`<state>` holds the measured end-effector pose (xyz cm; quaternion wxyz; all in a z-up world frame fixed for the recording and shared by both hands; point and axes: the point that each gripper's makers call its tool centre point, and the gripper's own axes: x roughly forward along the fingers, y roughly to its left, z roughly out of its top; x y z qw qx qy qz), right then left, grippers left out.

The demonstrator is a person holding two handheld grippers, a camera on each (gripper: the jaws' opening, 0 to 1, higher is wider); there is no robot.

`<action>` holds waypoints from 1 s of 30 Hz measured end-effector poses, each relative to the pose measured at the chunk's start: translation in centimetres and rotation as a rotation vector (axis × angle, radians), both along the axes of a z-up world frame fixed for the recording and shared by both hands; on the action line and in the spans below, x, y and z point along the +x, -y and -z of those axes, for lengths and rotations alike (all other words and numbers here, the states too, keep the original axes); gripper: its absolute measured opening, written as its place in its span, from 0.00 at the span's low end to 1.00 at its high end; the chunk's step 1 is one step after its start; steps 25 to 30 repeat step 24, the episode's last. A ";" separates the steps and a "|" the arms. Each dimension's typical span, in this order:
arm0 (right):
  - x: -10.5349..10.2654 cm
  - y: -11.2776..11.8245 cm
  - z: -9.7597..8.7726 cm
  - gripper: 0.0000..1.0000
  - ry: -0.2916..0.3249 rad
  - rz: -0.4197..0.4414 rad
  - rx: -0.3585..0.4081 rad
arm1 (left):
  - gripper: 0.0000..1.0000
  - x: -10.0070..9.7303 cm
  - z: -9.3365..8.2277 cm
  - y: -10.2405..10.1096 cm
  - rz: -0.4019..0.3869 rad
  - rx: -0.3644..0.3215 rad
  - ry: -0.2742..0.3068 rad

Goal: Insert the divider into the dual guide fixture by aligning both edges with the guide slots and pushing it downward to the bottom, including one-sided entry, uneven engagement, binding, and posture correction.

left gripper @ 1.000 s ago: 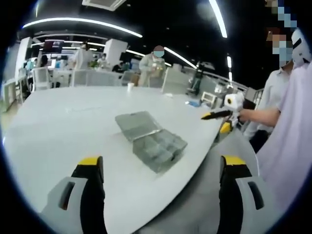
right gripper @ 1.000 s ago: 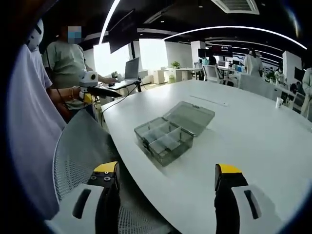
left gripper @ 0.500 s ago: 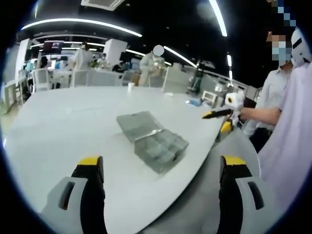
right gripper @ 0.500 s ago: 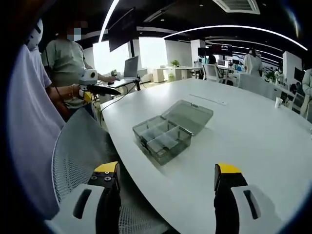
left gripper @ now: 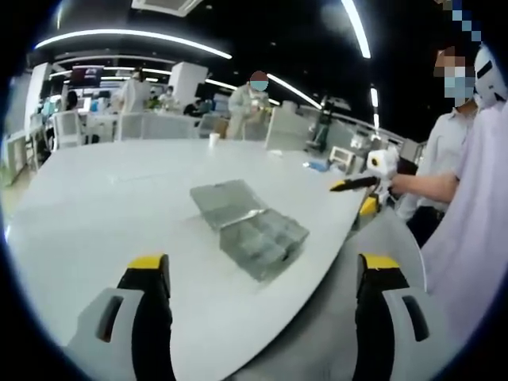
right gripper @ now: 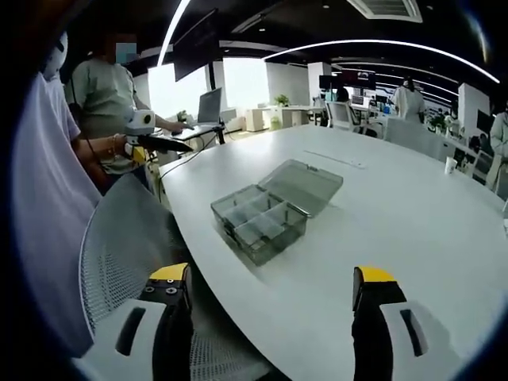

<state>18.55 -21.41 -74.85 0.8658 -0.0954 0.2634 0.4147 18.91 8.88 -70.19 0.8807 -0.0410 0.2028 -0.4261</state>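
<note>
1. White table [left gripper: 95,198] [right gripper: 413,214], large and round-edged, takes up most of both views, in an open office with strip lights overhead.
2. Pale mesh chair [right gripper: 127,246] [left gripper: 381,238] stands at the table's near edge, between the table and a person in a light sleeve [right gripper: 40,198] [left gripper: 476,206].
3. Other people stand just beyond the chair; one in the right gripper view [right gripper: 107,87] and one in the left gripper view [left gripper: 444,151] each hold a gripper of their own [right gripper: 155,141] [left gripper: 361,182] near the table edge.
4. Grey clear box [left gripper: 248,228] [right gripper: 274,208] sits on the table near that edge, well ahead of both grippers. Its lid lies flat open, hinged to the tray, and the tray is split into compartments. I cannot tell whether a loose divider lies inside.
5. Left gripper [left gripper: 258,274] hangs above the table edge, jaws spread wide with nothing between them.
6. Right gripper [right gripper: 270,286] is likewise wide apart and empty, one jaw over the chair, the other over the table.
7. Small white cup [left gripper: 213,141] [right gripper: 451,165] stands on the far side of the table.
</note>
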 end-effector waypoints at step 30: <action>0.3 0.1 -0.2 0.77 0.002 -0.002 -0.017 | 0.96 0.6 -0.2 -0.2 -0.006 0.003 0.002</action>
